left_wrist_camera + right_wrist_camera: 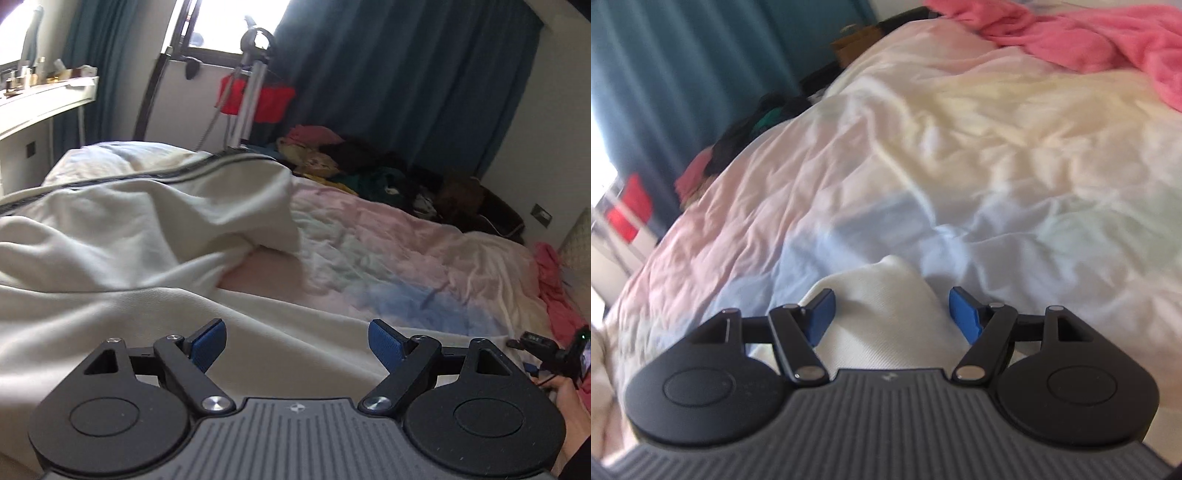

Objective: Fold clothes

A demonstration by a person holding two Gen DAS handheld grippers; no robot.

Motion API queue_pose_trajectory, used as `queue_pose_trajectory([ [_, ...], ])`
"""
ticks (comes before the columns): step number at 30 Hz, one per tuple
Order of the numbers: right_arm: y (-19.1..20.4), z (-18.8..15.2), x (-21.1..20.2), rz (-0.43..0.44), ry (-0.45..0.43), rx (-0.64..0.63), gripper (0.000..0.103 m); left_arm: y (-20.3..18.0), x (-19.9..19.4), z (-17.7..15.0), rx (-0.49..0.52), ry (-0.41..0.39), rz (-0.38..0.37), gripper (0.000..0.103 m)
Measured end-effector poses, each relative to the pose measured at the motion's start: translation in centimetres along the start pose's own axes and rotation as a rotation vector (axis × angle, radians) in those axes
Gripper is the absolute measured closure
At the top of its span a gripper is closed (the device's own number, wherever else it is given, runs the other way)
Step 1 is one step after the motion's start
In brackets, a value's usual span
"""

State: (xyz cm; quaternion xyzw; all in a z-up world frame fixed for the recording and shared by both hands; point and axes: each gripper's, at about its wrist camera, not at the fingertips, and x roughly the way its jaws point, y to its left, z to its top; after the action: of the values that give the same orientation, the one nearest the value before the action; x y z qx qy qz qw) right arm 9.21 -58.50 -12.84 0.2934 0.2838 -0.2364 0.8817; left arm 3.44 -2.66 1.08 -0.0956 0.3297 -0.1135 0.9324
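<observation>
A cream-white garment (122, 236) with a dark-striped hem lies crumpled over the left half of the bed and reaches under my left gripper (297, 345). That gripper hovers over the cloth, jaws wide apart, nothing between the blue pads (208, 345). In the right wrist view a corner of the white garment (886, 310) lies between the spread fingers of my right gripper (890, 315); the pads (964, 317) do not press on it. The right gripper's body and the hand holding it (565, 395) show at the left view's right edge.
A pastel duvet (960, 166) covers the bed. A pile of dark and coloured clothes (369, 170) sits at its far side below blue curtains (406, 85). Pink fabric (1089, 33) lies by the headboard. A tripod with red cloth (255, 96) stands at the window, with a white desk (40, 107) to the left.
</observation>
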Motion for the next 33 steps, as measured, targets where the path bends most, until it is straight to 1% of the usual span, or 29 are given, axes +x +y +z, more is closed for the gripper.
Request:
queue_pose_trajectory([
  [1,0.3,-0.2,0.2,0.001,0.012,-0.045,0.034,-0.4,0.8,-0.7,0.022,0.006,0.001,0.017],
  [2,0.8,-0.5,0.4,-0.002,0.025,-0.099,0.039,-0.7,1.7,-1.5,0.045,0.011,0.002,0.017],
  [3,1.3,-0.8,0.5,-0.005,0.034,-0.154,0.056,-1.1,2.5,-2.2,0.067,0.017,0.003,0.017],
  [4,1.6,-1.0,0.6,-0.006,0.033,-0.192,0.08,-1.0,3.2,-3.0,0.087,0.018,0.012,0.017],
  [5,1.7,-1.0,0.5,-0.004,0.029,-0.198,0.086,-0.8,3.6,-3.7,0.103,0.023,0.025,0.017],
  [6,1.8,-0.9,0.4,-0.003,0.025,-0.205,0.089,-0.6,3.9,-4.2,0.119,0.03,0.039,0.017],
  [7,1.9,-0.8,0.2,-0.006,0.017,-0.201,0.091,-0.3,4.1,-4.7,0.129,0.037,0.051,0.017],
  [10,1.9,0.2,-0.9,-0.04,-0.051,-0.143,0.092,0.8,4.5,-5.2,0.119,0.039,0.069,0.017],
  [12,1.9,0.5,-1.2,-0.089,-0.093,-0.129,0.094,1.2,4.3,-4.9,0.123,0.027,0.074,0.017],
  [13,1.8,0.5,-1.1,-0.113,-0.101,-0.125,0.094,1.2,4.2,-4.8,0.129,0.018,0.075,0.017],
  [15,1.5,-0.1,-0.2,-0.123,-0.087,-0.12,0.093,1.3,4.0,-4.6,0.139,0.003,0.079,0.017],
  [18,2.1,-0.9,0.0,-0.133,-0.099,-0.176,0.092,1.4,3.9,-4.6,0.138,0.004,0.077,0.017],
  [21,2.8,-1.1,-1.3,-0.112,-0.139,-0.182,0.087,1.2,3.7,-4.5,0.14,-0.006,0.079,0.017],
  [23,3.2,-1.0,-2.7,-0.087,-0.162,-0.184,0.074,1.2,3.4,-4.4,0.142,-0.02,0.086,0.017],
  [25,3.8,-1.0,-4.4,-0.051,-0.185,-0.184,0.036,1.2,3.1,-4.3,0.139,-0.033,0.093,0.017],
  [27,4.6,-1.2,-6.6,0.001,-0.21,-0.184,0.024,1.3,2.7,-4.1,0.13,-0.045,0.096,0.017],
  [33,8.8,-2.6,-13.7,0.168,-0.227,-0.173,0.025,1.3,1.1,-4.1,0.128,-0.084,0.107,0.017],
])
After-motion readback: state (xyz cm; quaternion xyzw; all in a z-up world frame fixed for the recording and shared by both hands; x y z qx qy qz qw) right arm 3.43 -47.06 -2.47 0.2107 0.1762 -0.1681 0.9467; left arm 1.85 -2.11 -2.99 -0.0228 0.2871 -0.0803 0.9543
